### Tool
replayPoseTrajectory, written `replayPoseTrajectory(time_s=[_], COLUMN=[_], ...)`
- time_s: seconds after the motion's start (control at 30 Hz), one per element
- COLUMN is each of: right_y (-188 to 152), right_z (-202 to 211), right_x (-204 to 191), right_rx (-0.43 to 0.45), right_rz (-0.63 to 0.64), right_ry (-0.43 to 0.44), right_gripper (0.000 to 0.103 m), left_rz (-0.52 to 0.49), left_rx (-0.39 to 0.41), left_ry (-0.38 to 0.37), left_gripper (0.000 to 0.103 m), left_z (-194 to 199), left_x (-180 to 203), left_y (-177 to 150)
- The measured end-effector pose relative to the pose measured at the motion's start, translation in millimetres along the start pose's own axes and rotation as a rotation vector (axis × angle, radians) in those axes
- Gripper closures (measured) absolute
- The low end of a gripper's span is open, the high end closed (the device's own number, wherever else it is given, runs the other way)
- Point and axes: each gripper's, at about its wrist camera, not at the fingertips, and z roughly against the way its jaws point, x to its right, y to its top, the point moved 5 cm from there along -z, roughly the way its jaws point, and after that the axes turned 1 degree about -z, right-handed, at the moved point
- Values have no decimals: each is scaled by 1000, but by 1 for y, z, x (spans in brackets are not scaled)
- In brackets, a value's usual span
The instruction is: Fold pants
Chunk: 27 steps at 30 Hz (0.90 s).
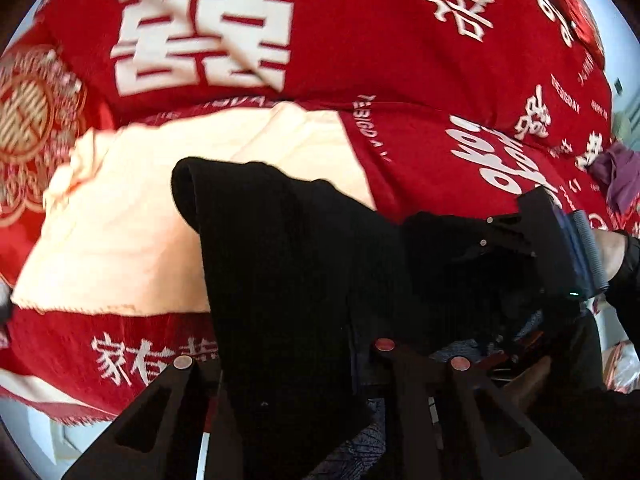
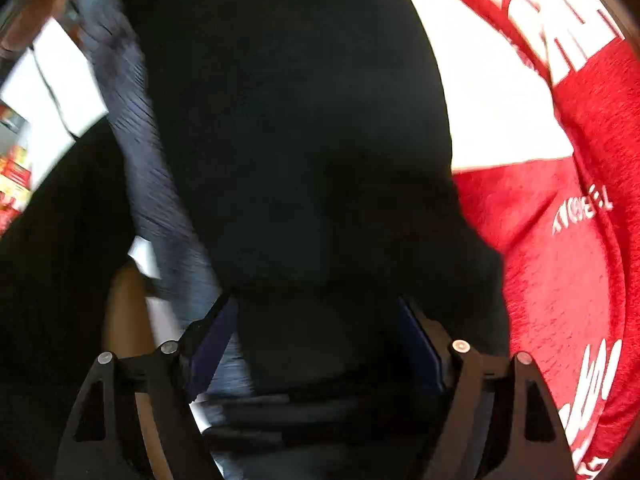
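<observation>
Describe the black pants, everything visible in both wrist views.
The black pants are dark, matte, soft-looking fabric with no visible print; a vertical seam or edge runs down the front in the left wrist view. They hang bunched and draped, lifted over the red blanket and cream cloth, with a rounded fold at top left. The left gripper has cloth between its fingers. The right gripper also straddles the fabric, though its grip is too dark to confirm.
</observation>
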Motion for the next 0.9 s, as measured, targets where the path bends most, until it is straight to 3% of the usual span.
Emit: replayPoseTrajectory(time_s=[0.1, 0.2, 0.27, 0.3, 0.37, 0.53, 0.63, 0.77, 0.9], right_y=[-4, -17, -18, -20, -28, -80, -120, -136, -107], right_z=[6, -40, -33, -24, 9, 84, 106, 87, 39], right_x=[-5, -5, -7, -3, 3, 16, 28, 23, 6], right_rx=[60, -45, 17, 27, 128, 272, 318, 313, 285], right_rz=[-3, 3, 11, -44, -98, -191, -272, -296, -261], right_ry=[-29, -112, -123, -102, -83, -173, -164, -142, -113], right_gripper=[20, 19, 19, 19, 19, 18, 18, 18, 18], left_rz=[-27, -25, -42, -52, -82, -169, -221, -268, -285], left_rx=[1, 4, 7, 7, 10, 30, 33, 13, -6], left_ry=[22, 15, 24, 28, 35, 1, -24, -47, -47], left_gripper=[83, 84, 84, 84, 84, 84, 85, 85, 85], left_z=[3, 13, 16, 17, 19, 31, 36, 28, 21], left_x=[15, 25, 39, 46, 64, 126, 167, 208, 228], left_y=[8, 15, 18, 20, 23, 35, 41, 50, 57])
